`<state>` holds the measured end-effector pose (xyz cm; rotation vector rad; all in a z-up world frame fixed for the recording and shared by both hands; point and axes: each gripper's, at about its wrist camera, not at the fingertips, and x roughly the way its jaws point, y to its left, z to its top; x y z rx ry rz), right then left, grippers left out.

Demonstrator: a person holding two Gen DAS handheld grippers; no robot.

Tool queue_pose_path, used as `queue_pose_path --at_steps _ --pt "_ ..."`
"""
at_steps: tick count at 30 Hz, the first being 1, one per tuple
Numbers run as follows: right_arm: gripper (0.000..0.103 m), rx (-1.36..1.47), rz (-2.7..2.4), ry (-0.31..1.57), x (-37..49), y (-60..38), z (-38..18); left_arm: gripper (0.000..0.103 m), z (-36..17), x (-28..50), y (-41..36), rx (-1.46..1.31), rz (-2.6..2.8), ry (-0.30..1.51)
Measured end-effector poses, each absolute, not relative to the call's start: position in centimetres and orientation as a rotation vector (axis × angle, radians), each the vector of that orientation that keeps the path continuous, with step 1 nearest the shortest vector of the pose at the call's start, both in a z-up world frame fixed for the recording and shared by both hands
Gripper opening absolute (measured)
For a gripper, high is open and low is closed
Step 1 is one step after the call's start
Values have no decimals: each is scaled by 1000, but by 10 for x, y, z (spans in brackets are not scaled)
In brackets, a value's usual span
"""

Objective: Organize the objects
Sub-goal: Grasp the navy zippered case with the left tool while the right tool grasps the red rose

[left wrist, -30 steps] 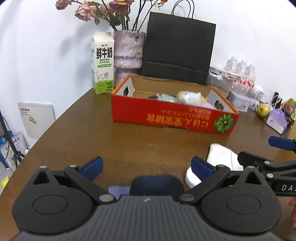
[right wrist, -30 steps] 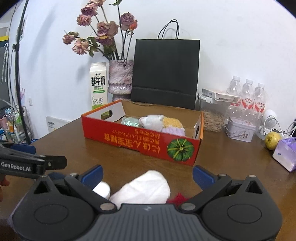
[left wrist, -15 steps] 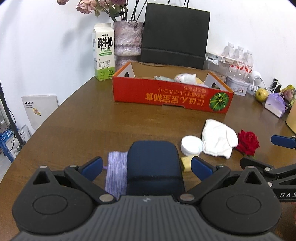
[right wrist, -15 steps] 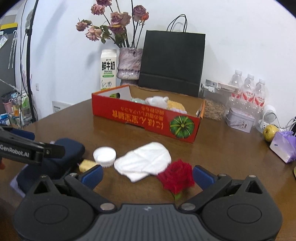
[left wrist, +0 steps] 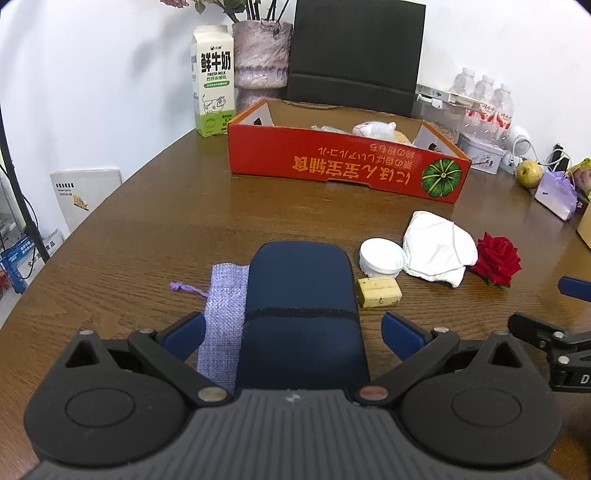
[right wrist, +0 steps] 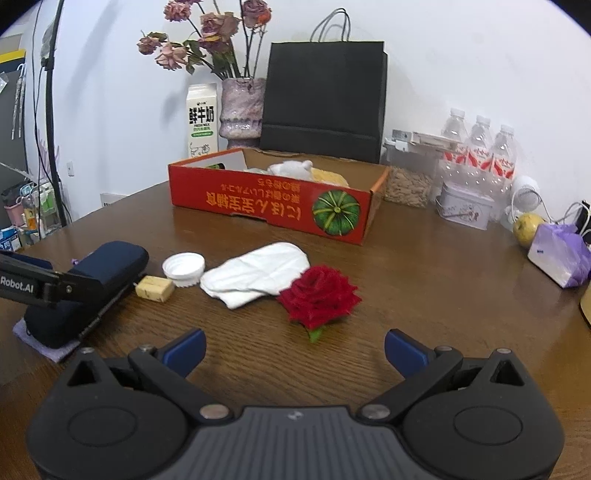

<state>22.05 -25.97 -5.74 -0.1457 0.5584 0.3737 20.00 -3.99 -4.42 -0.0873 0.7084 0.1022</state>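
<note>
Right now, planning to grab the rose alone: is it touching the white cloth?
Cannot tell. In the right wrist view the red rose overlaps the white cloth; the left wrist view shows no plain gap.

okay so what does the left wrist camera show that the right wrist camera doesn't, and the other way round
Only the left wrist view shows the lilac pouch's drawstring and the white booklet leaning on the wall.

Only the right wrist view shows the dried flowers above the vase and the black bag's handles.

Both show the navy case, white cap, cork block, white cloth, red rose and the red box. The left claw straddles the case, open; the right claw is open too.
</note>
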Motion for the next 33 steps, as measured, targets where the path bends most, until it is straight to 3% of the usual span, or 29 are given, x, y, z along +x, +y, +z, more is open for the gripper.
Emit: queue_pose_path --at_steps 12,26,30,33 --pt "99 -188 408 565 242 -277 -59 103 -54 211 -43 -94 143 726" --pt "64 -235 494 569 290 -260 -64 95 -58 214 -43 -100 145 737" --pt "46 -224 526 581 295 -258 -64 88 -58 213 -45 -95 138 737" --pt "41 -222 537 585 295 -258 -65 79 -57 211 -46 -94 137 731"
